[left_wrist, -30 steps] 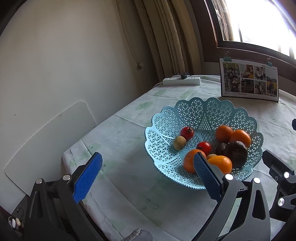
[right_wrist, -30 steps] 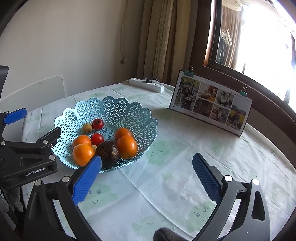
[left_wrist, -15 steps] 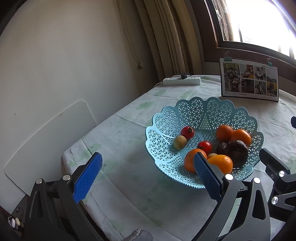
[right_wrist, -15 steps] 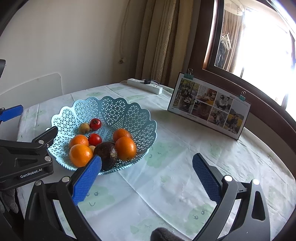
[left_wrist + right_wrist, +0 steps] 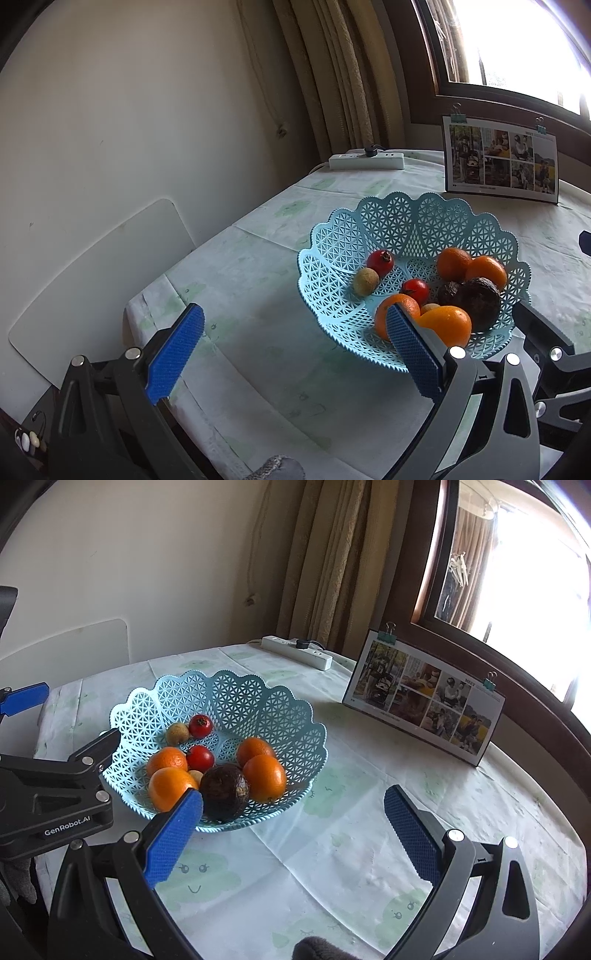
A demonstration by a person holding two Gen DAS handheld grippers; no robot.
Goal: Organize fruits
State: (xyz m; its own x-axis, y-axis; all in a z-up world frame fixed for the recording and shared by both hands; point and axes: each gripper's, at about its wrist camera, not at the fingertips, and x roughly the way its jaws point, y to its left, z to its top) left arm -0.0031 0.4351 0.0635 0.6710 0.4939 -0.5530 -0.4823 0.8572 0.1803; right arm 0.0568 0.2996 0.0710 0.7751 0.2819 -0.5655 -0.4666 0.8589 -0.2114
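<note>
Nearest the cameras, the left gripper (image 5: 293,349) has its jaws spread wide and empty above the cloth-covered worktop (image 5: 258,332). The right gripper (image 5: 293,829) likewise has its jaws released, holding nothing. Just beyond both lies the pale blue lattice basket (image 5: 236,698) on the worktop, ahead and to the right of the left jaws, ahead and to the left of the right jaws. Inside it sit four oranges (image 5: 264,777), a dark avocado (image 5: 223,792), two small red fruits (image 5: 200,758) and a small tan fruit (image 5: 176,733). Farther back a clipped photo sheet (image 5: 424,698) stands upright, with a white power strip (image 5: 297,651) near the curtain (image 5: 325,561).
</note>
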